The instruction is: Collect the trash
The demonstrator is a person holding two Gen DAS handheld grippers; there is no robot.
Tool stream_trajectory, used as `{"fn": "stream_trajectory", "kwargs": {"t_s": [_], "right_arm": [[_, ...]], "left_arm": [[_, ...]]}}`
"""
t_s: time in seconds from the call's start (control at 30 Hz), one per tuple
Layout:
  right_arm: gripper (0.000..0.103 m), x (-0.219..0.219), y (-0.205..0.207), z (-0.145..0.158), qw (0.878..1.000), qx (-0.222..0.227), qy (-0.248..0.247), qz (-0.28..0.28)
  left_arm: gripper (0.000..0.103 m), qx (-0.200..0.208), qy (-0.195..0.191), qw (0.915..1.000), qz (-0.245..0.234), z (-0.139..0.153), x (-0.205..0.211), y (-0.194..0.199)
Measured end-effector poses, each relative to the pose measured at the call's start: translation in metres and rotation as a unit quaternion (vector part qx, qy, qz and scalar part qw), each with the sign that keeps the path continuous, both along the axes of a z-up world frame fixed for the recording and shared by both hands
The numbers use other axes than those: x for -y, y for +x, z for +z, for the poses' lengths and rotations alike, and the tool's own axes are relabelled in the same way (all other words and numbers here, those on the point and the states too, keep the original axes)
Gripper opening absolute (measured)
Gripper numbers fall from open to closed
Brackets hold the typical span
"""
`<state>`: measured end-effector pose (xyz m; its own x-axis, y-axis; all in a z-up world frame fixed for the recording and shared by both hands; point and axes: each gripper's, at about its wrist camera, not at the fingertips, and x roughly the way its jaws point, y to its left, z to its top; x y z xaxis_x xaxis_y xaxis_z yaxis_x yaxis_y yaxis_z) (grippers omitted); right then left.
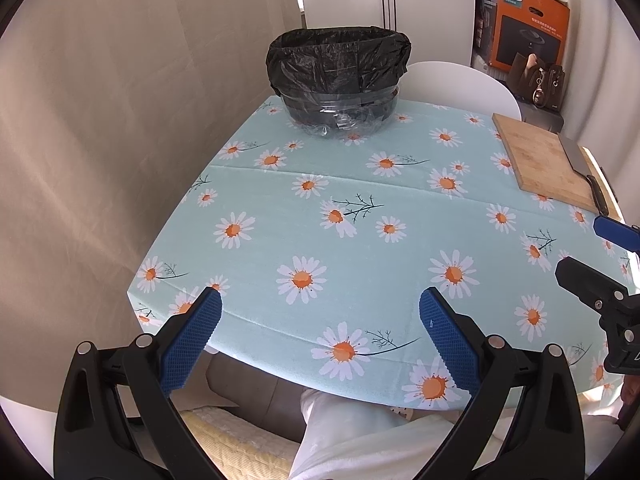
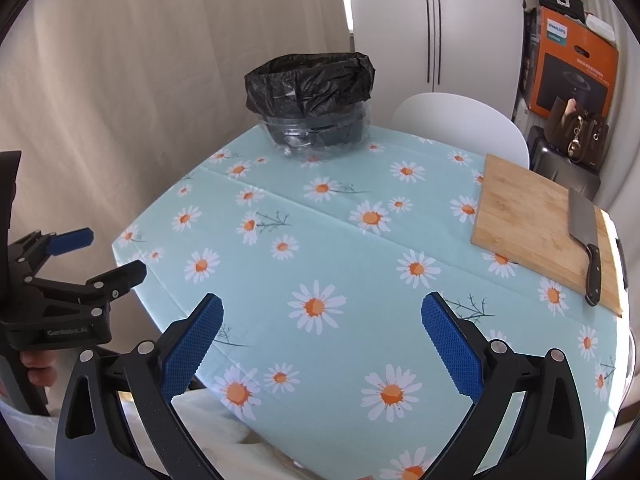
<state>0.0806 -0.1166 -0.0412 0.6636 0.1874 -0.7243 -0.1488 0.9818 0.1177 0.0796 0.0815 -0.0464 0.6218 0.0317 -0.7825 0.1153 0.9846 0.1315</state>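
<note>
Left wrist view: left hand-held gripper (image 1: 320,312) is held wide, empty, at the worktop (image 1: 360,240) edge nearest the camera; lined bin (image 1: 338,80) at the far edge. No trash is seen.

Right wrist view: right hand-held gripper (image 2: 322,316) is wide, empty. Cleaver (image 2: 585,236) on cutting board (image 2: 532,232), right of bin, could be knocked off by a sweep.
</note>
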Motion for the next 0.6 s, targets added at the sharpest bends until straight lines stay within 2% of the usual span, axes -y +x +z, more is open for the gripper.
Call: {"fn": "stream_trajectory", "kwargs": {"t_s": [0.33, 0.6], "right_arm": [[0.095, 0.0049, 0.0009, -0.0011, 1.0, 0.0, 0.005, -0.001], [0.095, 0.0078, 0.0031, 0.0001, 1.0, 0.001, 0.005, -0.002]], "left_arm": [[0.097, -0.002, -0.002, 1.0, -0.003, -0.0006, 0.0018, 0.003], [0.097, 0.016, 0.012, 0.9996, -0.022, 0.0062, 0.0101, 0.0018]]}}
